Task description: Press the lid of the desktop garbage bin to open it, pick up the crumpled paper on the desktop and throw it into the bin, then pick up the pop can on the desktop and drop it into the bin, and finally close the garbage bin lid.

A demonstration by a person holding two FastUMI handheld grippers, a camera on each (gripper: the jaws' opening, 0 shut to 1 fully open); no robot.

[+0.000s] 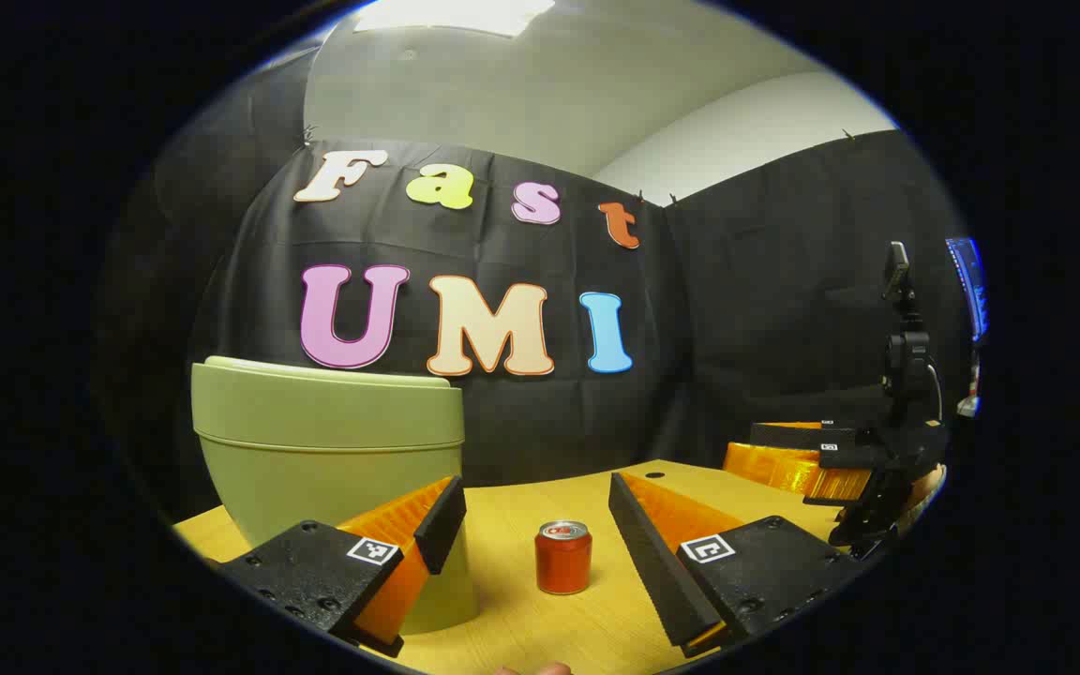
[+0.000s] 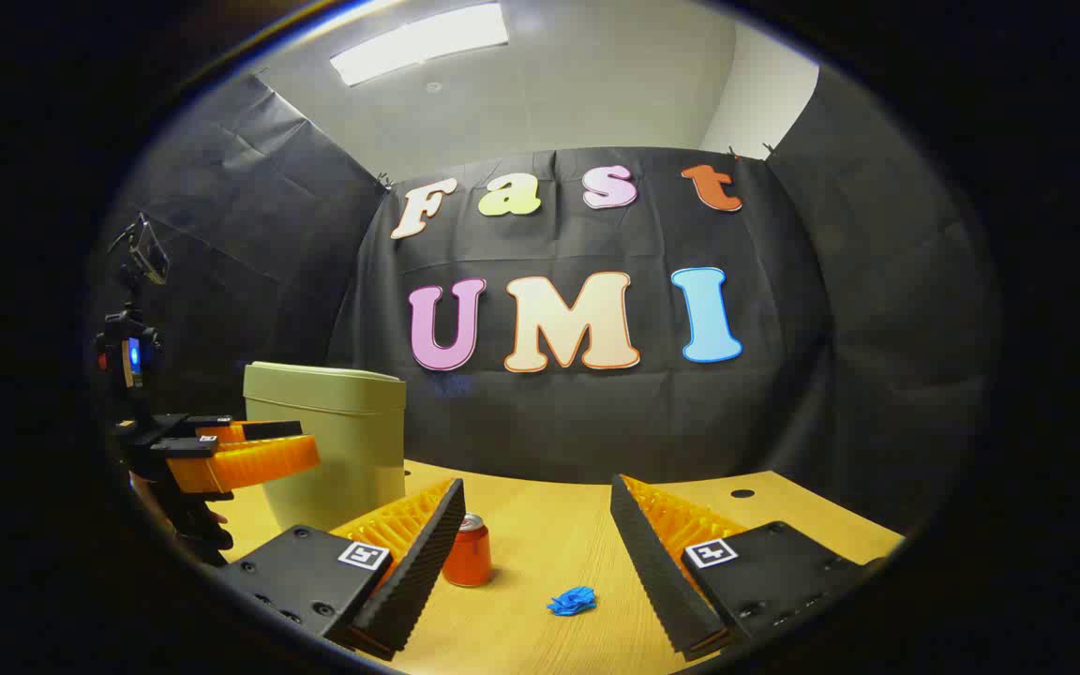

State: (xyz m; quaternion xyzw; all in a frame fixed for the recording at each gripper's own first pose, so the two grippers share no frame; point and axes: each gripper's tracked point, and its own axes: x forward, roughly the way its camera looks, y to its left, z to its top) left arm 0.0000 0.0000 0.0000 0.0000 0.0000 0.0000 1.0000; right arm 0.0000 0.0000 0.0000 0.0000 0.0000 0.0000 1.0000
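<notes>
Both grippers, left [image 1: 535, 525] and right [image 2: 537, 534], stood wide open and empty, bin [image 1: 334, 431] lid unpressed, seemingly pre-start.

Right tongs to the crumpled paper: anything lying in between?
Nothing. In the right gripper view, the blue crumpled paper lies on bare desktop between the open right tongs; the pop can stands off to its left.

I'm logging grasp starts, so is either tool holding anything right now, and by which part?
Nothing is held. Both tools, left and right, are open, with the pop can and crumpled paper on the table.
</notes>
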